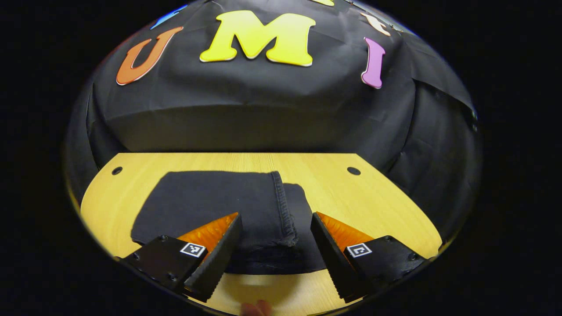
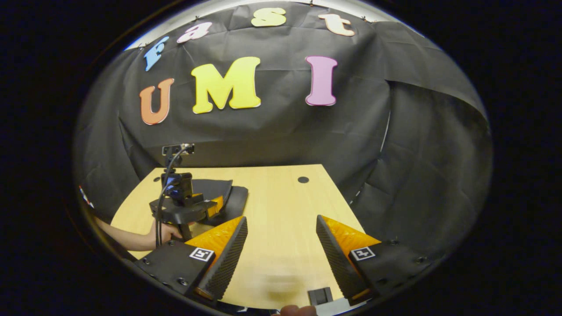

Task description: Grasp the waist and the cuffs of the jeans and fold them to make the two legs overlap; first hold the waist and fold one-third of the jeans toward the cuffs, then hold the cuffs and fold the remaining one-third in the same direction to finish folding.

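Note:
Dark jeans (image 1: 210, 202) lie folded into a flat bundle on the wooden table (image 1: 360, 197), a stitched hem edge running down the top layer near the right side. My left gripper (image 1: 275, 230) hovers open just above the bundle's near edge, nothing between its fingers. In the right gripper view the jeans (image 2: 228, 195) sit far left, partly hidden behind the left gripper (image 2: 189, 206) and the hand (image 2: 164, 232) holding it. My right gripper (image 2: 282, 235) stands open over bare table, well to the right of the jeans.
Two round holes (image 1: 353, 170) mark the table's far corners. The black cloth wall (image 1: 263, 123) closes in behind and to the right of the table. A forearm (image 2: 127, 239) reaches in from the left in the right gripper view.

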